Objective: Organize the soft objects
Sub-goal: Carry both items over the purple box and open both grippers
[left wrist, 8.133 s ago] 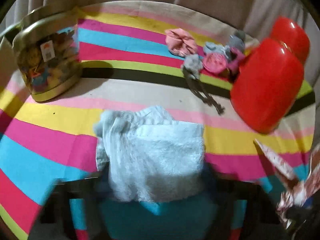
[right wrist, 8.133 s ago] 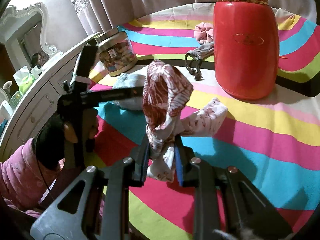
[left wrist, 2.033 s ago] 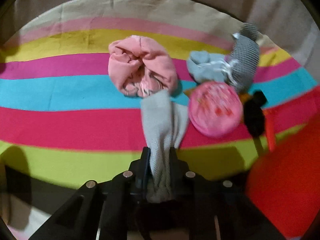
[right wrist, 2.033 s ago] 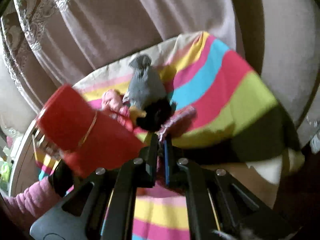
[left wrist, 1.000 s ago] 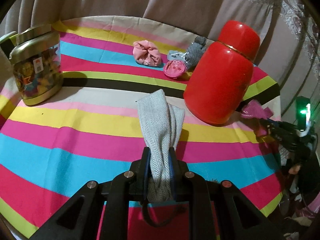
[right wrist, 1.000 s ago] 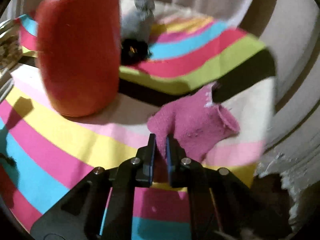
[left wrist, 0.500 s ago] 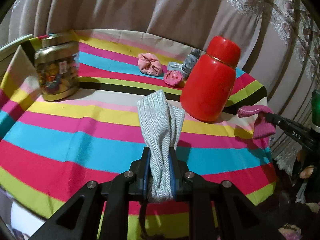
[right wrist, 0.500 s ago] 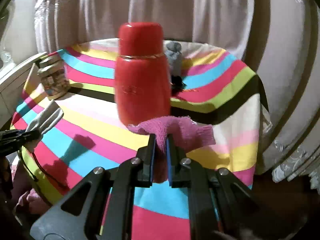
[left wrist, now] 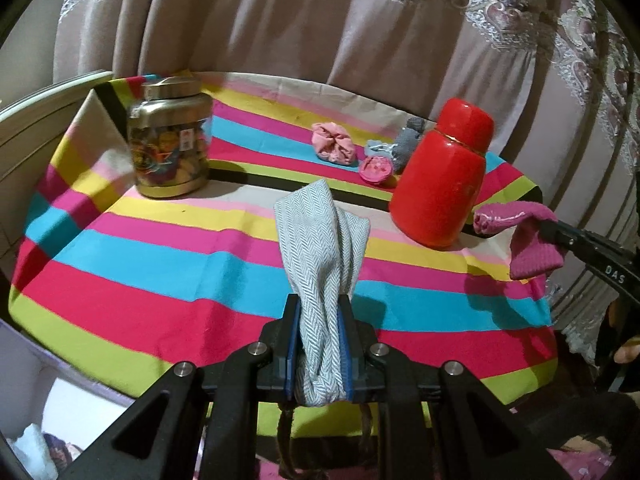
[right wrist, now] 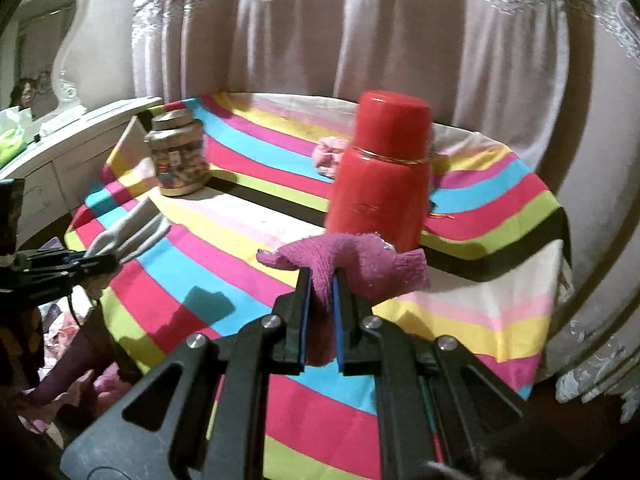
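A round table (left wrist: 168,280) with a striped cloth is seen in front of a curtain (left wrist: 360,32). A red flask (left wrist: 440,184) is placed near the right edge, and a jar (left wrist: 170,144) near the left edge. At the far edge, small soft things (left wrist: 334,148) are lying beside the flask. The left claw (left wrist: 320,344) is clenched on a grey pouch (left wrist: 322,240), which is held above the near edge with its long axis pointing away from the claw. The right claw (right wrist: 322,308) is clenched on a pink sock (right wrist: 352,260), draped sideways over its tips, near the right edge. Both things are lifted off the cloth. The place where they belong is not shown, so the next direction cannot be told.
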`<state>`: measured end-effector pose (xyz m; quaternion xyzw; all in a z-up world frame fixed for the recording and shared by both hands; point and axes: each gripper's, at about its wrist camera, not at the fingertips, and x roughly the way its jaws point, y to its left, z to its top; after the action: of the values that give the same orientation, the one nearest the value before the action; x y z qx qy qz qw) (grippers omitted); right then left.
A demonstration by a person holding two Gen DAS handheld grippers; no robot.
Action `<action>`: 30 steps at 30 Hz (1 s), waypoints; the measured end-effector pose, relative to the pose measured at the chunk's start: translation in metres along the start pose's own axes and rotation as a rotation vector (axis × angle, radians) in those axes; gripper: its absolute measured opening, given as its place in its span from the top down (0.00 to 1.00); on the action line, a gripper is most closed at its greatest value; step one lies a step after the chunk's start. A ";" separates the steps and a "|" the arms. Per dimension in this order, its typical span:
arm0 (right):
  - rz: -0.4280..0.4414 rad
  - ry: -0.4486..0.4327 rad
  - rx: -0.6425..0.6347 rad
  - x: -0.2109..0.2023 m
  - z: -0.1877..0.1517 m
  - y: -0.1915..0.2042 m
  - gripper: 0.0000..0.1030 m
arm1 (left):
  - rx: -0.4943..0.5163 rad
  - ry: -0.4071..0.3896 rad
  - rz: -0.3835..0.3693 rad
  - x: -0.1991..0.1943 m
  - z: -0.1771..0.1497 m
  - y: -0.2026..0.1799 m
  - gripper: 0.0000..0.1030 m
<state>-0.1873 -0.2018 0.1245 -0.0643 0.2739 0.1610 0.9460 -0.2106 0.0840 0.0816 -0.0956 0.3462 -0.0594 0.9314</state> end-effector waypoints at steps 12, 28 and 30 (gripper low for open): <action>0.185 -0.011 -0.040 -0.003 0.006 0.057 0.88 | -0.037 -0.029 0.062 -0.032 -0.012 0.020 0.83; 0.447 0.022 -0.189 -0.004 0.012 0.153 0.88 | -0.143 -0.063 0.173 -0.077 -0.034 0.065 0.82; 0.481 0.030 -0.224 -0.003 0.012 0.168 0.88 | -0.160 -0.063 0.202 -0.085 -0.039 0.074 0.82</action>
<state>-0.2409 -0.0418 0.1308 -0.1042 0.2760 0.4096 0.8632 -0.2970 0.1656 0.0901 -0.1362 0.3283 0.0657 0.9324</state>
